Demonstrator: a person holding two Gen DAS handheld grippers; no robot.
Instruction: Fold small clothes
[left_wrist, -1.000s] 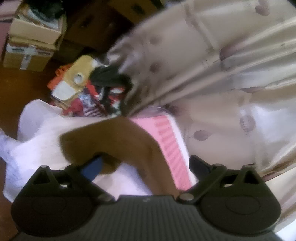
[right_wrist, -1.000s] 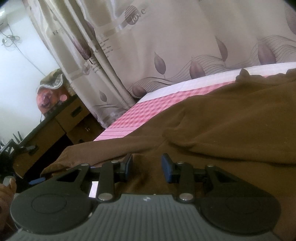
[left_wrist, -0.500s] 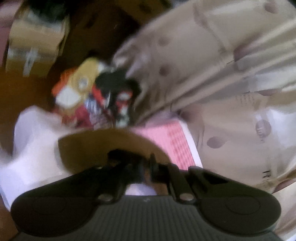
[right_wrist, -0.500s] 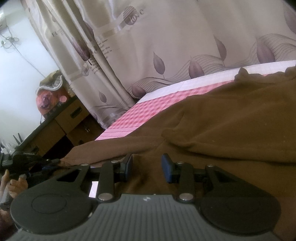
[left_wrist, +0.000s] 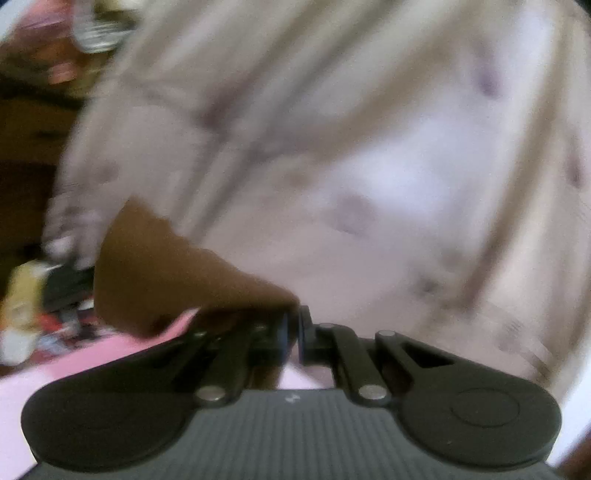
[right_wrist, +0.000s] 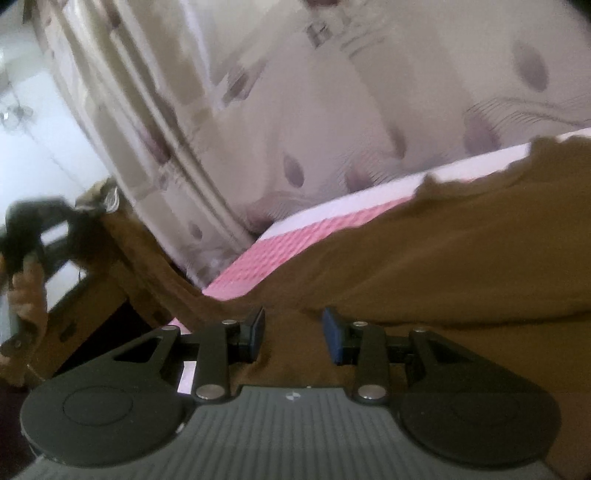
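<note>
Left gripper (left_wrist: 291, 332): raised, near level, jaws clamped on soft brown garment (left_wrist: 166, 273) corner, apparently.
Right gripper (right_wrist: 293, 334): tilted down, jaws parted over cloth at bed (right_wrist: 266, 258) edge.

Left wrist view is mostly motion smear. The curtain (left_wrist: 369, 147) is a beige wash with its print reduced to purple blobs, and the pile of stuff (left_wrist: 33, 295) at the left edge is just yellow, red and black streaks — can't name a single item. The brown garment (left_wrist: 166, 273) runs down behind the left gripper (left_wrist: 292, 332), so the pinched bit is hidden. In the right wrist view the garment is cut off by the right and bottom edges, and part of it sits under the right gripper (right_wrist: 293, 334). The person's hand (right_wrist: 27, 291) at the far left is blurred and cropped — its grip is unreadable.
</note>
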